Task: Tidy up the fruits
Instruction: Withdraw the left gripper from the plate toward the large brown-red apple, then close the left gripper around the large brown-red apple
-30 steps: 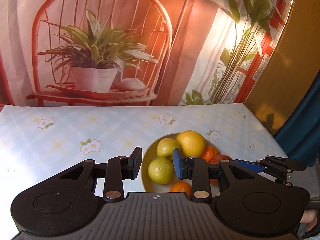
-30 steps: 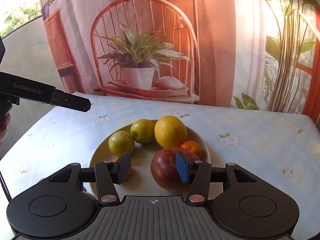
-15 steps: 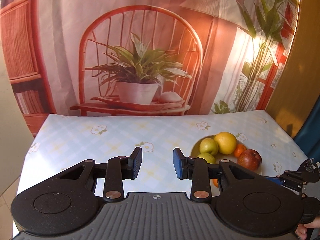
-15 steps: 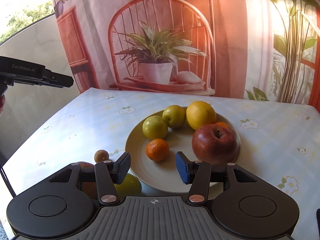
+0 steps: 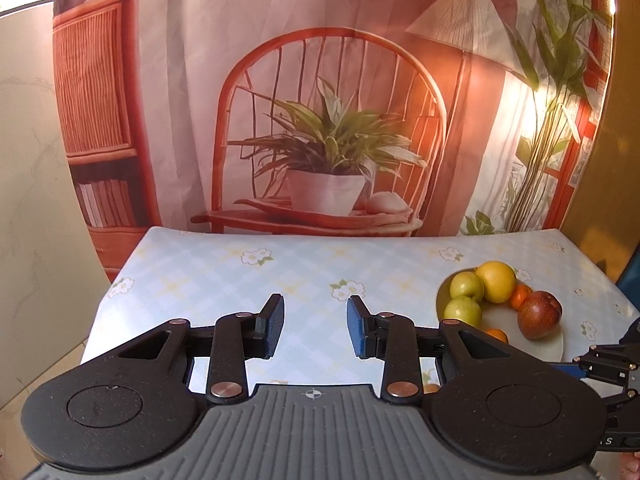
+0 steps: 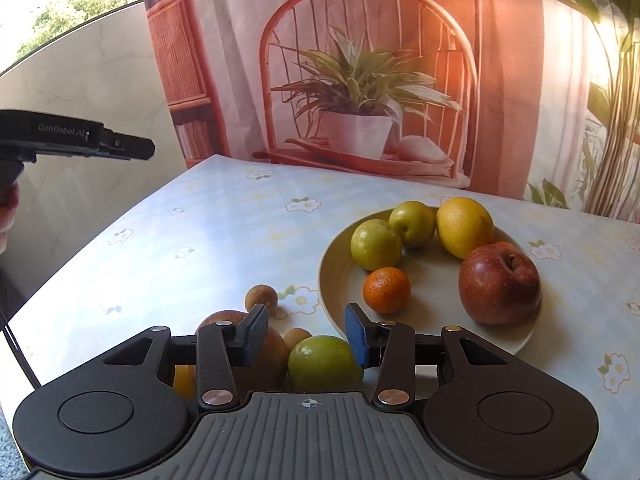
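I am holding the left gripper (image 5: 315, 326) above the bare flowered tablecloth (image 5: 248, 280). Its blue pads are standing a narrow gap apart and gripping nothing. The plate (image 5: 552, 344) is sitting off to its right, near the table's right edge.

I am pointing the right gripper (image 6: 306, 334) down at the loose fruit on the near side of the table. Its jaws are closing. A green fruit (image 6: 324, 362) is lying below the gap, and the right pad is overlapping its upper edge in the right wrist view. I cannot tell whether either pad is touching it, and nothing is clamped.

A large brown fruit (image 6: 272, 360) is lying just beside the green one, partly hidden behind the left finger. Two small brown round fruits (image 6: 261, 299) (image 6: 297, 338) are resting on the cloth just outside the plate's rim. An orange fruit (image 6: 182, 380) is peeking out under the gripper's left linkage.

On the plate, a red apple (image 6: 499, 283) is sitting at the right, a yellow citrus (image 6: 464, 226) is behind it, and two green fruits (image 6: 376, 244) (image 6: 412, 224) are touching each other at the back left. A mandarin (image 6: 386, 290) is sitting alone toward the front. The left wrist view is showing another small orange fruit (image 5: 520, 295) between the citrus and the apple.

A printed backdrop (image 5: 332, 80) of a chair and a potted plant is hanging behind the table.
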The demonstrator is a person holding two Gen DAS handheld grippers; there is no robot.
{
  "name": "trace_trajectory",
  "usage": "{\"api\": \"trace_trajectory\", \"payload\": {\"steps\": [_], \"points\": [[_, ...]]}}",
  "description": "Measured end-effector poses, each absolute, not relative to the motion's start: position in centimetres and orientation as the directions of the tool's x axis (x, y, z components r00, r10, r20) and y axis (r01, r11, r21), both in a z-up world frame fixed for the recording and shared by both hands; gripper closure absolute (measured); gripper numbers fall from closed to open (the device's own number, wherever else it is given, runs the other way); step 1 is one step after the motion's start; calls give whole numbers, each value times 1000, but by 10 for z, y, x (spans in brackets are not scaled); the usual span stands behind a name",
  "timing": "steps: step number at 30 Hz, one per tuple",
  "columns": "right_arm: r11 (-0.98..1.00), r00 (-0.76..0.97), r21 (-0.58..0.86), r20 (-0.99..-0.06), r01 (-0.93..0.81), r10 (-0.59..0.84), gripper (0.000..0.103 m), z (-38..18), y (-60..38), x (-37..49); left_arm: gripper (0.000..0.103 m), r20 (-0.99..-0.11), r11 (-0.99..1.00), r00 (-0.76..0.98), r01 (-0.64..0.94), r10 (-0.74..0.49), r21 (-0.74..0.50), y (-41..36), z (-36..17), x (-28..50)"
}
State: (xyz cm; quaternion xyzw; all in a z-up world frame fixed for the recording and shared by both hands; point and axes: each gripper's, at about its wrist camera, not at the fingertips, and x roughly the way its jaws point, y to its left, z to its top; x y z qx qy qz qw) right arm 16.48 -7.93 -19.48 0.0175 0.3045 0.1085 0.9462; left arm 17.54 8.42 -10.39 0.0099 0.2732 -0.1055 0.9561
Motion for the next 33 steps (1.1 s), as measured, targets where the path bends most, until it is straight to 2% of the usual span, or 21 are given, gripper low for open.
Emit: {"api": "trace_trajectory", "payload": {"steps": [12, 33], "points": [[974, 784, 88, -581, -208, 219, 65, -188, -60, 172, 67, -553, 960, 785, 236, -280, -151, 79, -141, 159], [955, 780, 51, -564, -293, 269, 65, -196, -47, 129, 66, -601, 945, 731, 287, -323, -158, 65, -157, 140]]}}
